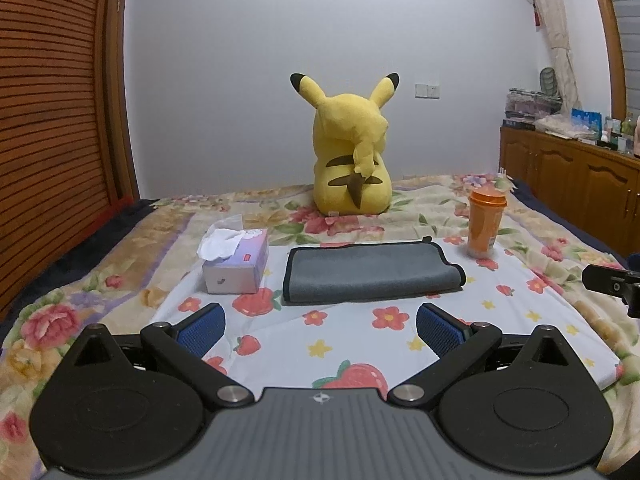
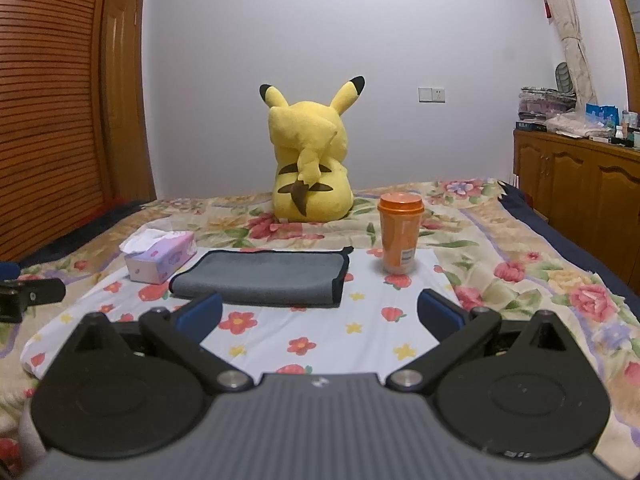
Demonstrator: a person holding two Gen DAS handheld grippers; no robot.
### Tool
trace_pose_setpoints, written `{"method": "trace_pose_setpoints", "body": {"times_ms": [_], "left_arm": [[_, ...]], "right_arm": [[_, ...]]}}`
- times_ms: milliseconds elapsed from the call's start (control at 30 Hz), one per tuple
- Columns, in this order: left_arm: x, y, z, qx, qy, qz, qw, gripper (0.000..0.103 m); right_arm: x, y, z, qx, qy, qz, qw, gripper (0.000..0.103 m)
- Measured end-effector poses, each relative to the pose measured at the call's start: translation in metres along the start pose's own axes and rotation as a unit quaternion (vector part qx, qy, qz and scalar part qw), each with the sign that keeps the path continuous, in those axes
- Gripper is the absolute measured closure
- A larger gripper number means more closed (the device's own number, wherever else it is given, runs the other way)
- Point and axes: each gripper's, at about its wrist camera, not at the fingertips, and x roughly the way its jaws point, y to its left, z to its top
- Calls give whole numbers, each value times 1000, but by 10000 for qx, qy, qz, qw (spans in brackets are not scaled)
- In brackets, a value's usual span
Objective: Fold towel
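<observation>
Towel (image 1: pixel 370 272) folded flat, long axis left-right, fold edge nearest

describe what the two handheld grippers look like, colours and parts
Both match. The left gripper and right gripper each have two fingers with blue textured pads, black linkage arms with silver pivot bolts, two round black discs, and a ribbed grey body. No cables or sleeves are visible.

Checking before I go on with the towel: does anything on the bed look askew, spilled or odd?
Nothing spilled or damaged. The grey towel lies already folded, but unevenly: its right end sticks out past the layer above. The orange cup stands upright, close beside the towel. The tissue box sits apart on the left.
</observation>
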Motion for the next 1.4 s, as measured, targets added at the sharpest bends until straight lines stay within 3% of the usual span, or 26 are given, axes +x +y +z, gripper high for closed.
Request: {"method": "trace_pose_setpoints", "body": {"times_ms": [1400], "left_arm": [[1, -2, -3, -9, 42, -7, 10000, 0]], "right_arm": [[-1, 0, 0, -11, -11, 8, 10000, 0]]}}
